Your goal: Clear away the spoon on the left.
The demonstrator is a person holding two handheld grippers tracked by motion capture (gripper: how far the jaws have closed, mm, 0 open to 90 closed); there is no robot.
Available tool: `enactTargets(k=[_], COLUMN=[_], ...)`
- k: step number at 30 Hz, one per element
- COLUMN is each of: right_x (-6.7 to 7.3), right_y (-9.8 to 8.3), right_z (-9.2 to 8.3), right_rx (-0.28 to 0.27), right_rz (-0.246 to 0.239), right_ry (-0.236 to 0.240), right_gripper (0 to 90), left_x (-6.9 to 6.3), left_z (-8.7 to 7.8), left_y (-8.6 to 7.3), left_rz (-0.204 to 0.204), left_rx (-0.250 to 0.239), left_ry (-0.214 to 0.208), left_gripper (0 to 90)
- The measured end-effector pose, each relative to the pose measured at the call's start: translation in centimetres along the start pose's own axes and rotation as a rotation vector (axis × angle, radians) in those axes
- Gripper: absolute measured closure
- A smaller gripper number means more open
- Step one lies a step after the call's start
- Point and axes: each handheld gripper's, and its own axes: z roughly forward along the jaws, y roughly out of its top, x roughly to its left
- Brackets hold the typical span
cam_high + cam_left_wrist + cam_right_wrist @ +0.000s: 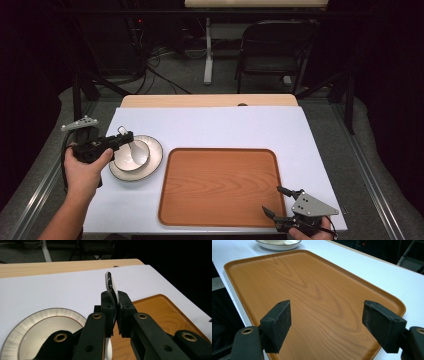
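White sheeting (pixel 210 125) covers the table. Left gripper (pixel 122 138) clamps a white ceramic spoon's handle (pixel 110 285) above the white bowl (pixel 131 155) on its round plate (pixel 154 150); wooden tray (pixel 220 185) alongside; right gripper (pixel 280 202) gapes, holding nothing.

— What colours are on the pale wooden table (pixel 150 100)?

— A plain white rectangular mat (pixel 210 127) covers it. The orange-brown wood-grain rectangular tray (pixel 220 186) shows curving darker grain.

— And near the left edge?

— A round cream ceramic plate (pixel 154 148) with a streaked grey rim, a white ceramic bowl (pixel 131 159), and a white ceramic spoon (pixel 111 285) with a dark edge.
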Motion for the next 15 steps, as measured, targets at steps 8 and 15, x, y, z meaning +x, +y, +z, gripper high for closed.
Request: enactTargets(k=[8, 15], right_x=[0.0, 0.0], right_y=[0.0, 0.0], right_z=[0.0, 0.0], right_rx=[0.000, -0.002], right_rz=[0.001, -0.001], right_ry=[0.000, 0.001], right_gripper=[22.9, 22.9], left_x=[-2.3, -4.2], left_z=[2.0, 3.7], left_y=[0.6, 0.7], left_rz=[0.037, 0.092], left_rx=[0.091, 0.192], left_ry=[-0.063, -0.079], left_gripper=[85.1, 85.0])
